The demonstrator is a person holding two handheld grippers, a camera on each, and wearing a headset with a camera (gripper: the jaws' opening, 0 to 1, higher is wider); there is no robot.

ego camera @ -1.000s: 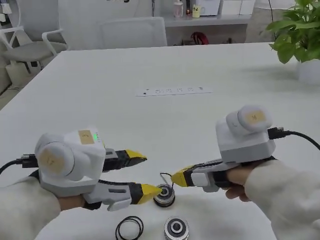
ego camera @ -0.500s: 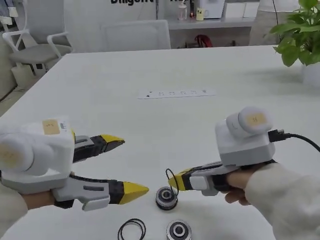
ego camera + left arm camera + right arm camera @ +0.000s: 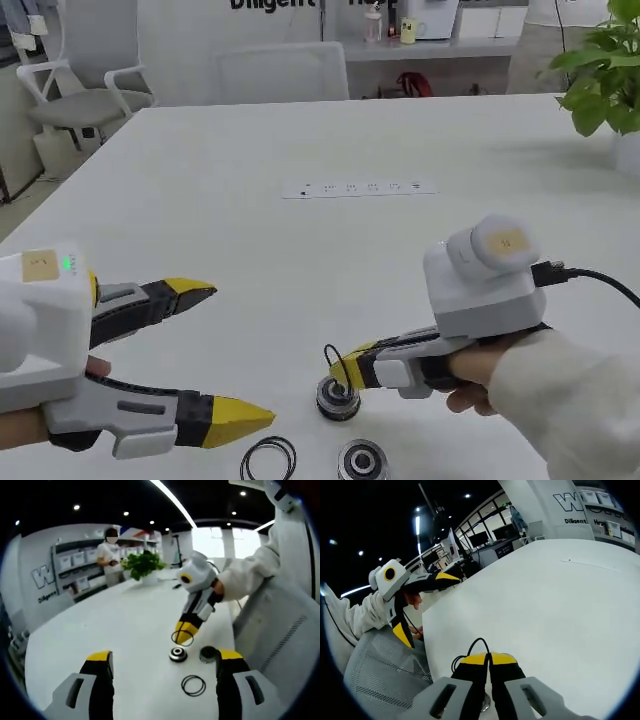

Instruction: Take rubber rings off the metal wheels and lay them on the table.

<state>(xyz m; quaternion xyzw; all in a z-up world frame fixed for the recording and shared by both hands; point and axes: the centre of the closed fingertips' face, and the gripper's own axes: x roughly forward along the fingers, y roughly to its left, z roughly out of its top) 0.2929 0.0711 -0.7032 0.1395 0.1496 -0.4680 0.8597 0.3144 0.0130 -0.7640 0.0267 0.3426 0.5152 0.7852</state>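
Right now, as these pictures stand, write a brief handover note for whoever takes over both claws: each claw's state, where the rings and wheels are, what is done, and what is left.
The left claw is open and empty, to the left of the wheels.
The right claw is shut on a rubber ring, just above the farther wheel. The ring looks clear of it.
The nearer wheel stands on the table.
Done: loose rings lie on the table beside the nearer wheel.
Left: lay the held ring down, then check both wheels. Whether either holds more rings cannot be told.
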